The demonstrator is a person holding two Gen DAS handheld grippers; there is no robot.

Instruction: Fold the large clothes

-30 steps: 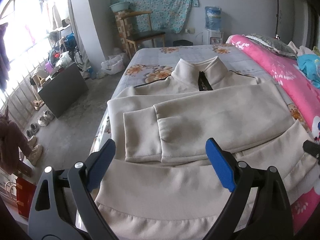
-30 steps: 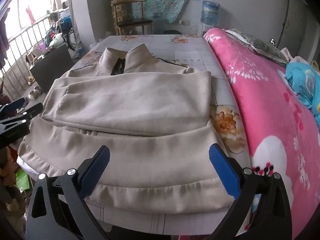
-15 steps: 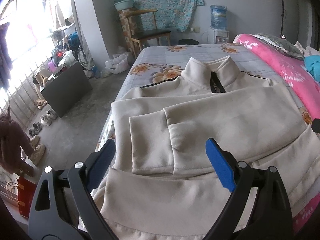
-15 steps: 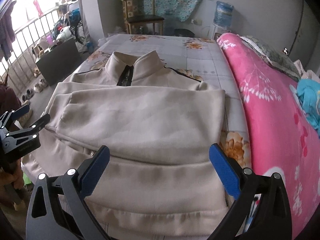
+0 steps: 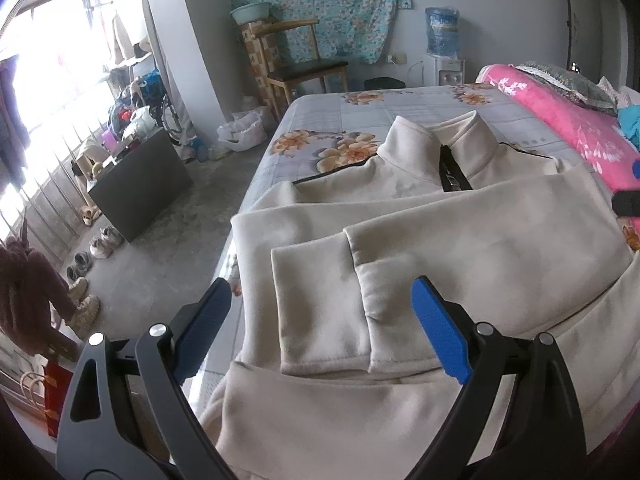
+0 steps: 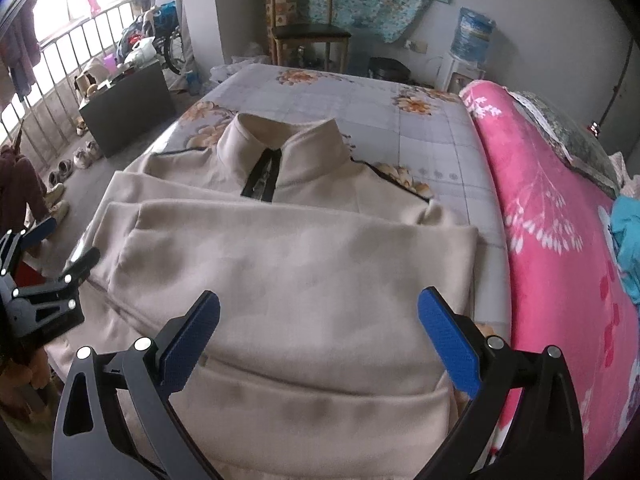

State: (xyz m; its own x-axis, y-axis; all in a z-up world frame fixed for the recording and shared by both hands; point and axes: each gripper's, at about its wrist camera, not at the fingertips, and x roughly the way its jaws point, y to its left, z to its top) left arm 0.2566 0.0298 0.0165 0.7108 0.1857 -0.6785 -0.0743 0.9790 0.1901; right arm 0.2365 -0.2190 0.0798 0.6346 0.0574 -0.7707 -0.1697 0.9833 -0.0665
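We stand at the foot of a bed point(image 5: 360, 116) covered by a grey sheet with orange flowers; a pink blanket point(image 6: 552, 216) runs along its right side. A cream jacket point(image 6: 288, 272) lies flat across the near half of the bed, collar point(image 6: 280, 140) pointing away from us, the hem nearest us and reaching the mattress edge. Both sleeves are folded across the chest, one over the other, and their cuffs point(image 5: 324, 304) rest side by side near the jacket's left edge.

Compared with a second ago, both cameras now sit higher and farther back: more of the jacket and sheet shows, and the hem lies lower in each view. The garment itself looks unmoved. We judge that the sleeve fold is finished and that we are drawing back to line up the next fold, probably hem toward collar.

Our left tool point(image 5: 320, 320) hovers above the cuffs, its blue pads wide apart and holding nothing. Our right tool point(image 6: 320, 334) hovers over the lower body of the jacket, pads likewise spread and empty. Neither touches the cloth. The left tool also shows at the left edge of the right view, beside the jacket.
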